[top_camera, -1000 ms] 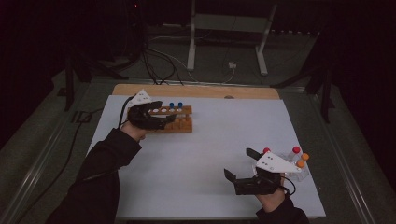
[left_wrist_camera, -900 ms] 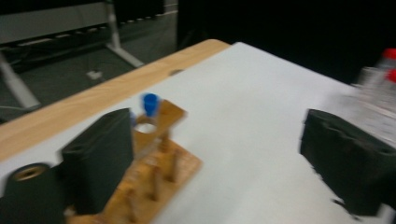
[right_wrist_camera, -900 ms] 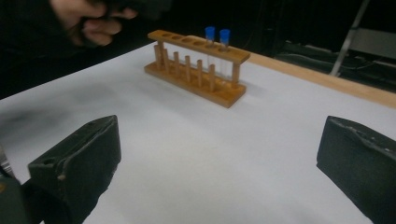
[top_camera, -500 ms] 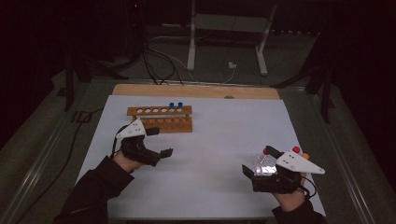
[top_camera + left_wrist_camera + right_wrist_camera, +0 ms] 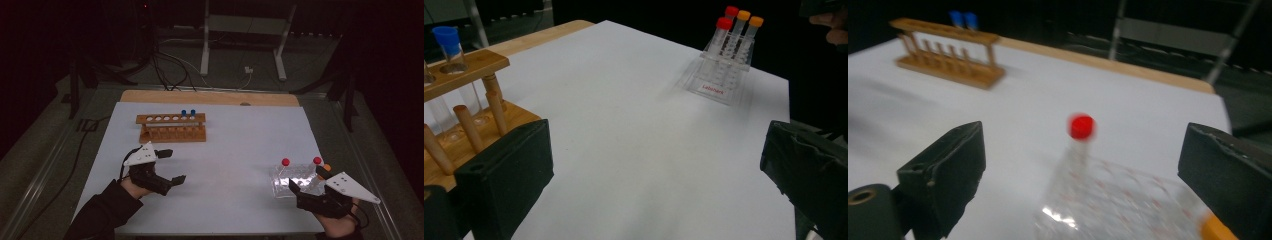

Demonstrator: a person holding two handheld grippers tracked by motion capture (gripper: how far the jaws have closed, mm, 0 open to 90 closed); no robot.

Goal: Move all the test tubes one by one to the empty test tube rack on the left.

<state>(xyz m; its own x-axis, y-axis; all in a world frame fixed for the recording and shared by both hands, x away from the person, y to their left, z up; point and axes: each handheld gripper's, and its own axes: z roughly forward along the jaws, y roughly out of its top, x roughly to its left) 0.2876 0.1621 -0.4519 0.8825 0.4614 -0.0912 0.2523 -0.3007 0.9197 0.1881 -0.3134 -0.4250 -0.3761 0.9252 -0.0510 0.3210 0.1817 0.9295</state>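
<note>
Left gripper: the black two-jaw left gripper (image 5: 170, 165) hovers over the white table sheet (image 5: 235, 145), in front of the wooden test-tube rack (image 5: 171, 127); its jaws stand wide apart with nothing between them.
Right gripper: the black two-jaw right gripper (image 5: 307, 181) sits at the near right edge of the sheet, just beside the clear plastic tube stand (image 5: 295, 180); its jaws stand wide and have just been closing a little (no tube lies between the pads, though the stand is in front of the gap).
Clear stand: it holds capped tubes; a red-capped tube (image 5: 1081, 127) rises straight ahead in the right gripper view, which is blurred. The left gripper view shows two red caps and two orange-capped tubes (image 5: 744, 16) in it, with a red label on the stand's front.
Wooden rack: it stands well apart from the clear stand, toward the far left of the sheet, with two blue-capped tubes (image 5: 188, 113) upright side by side near its right end; the other holes look open.
Hands: a dark sleeve (image 5: 102, 212) leads to the left gripper.
</note>
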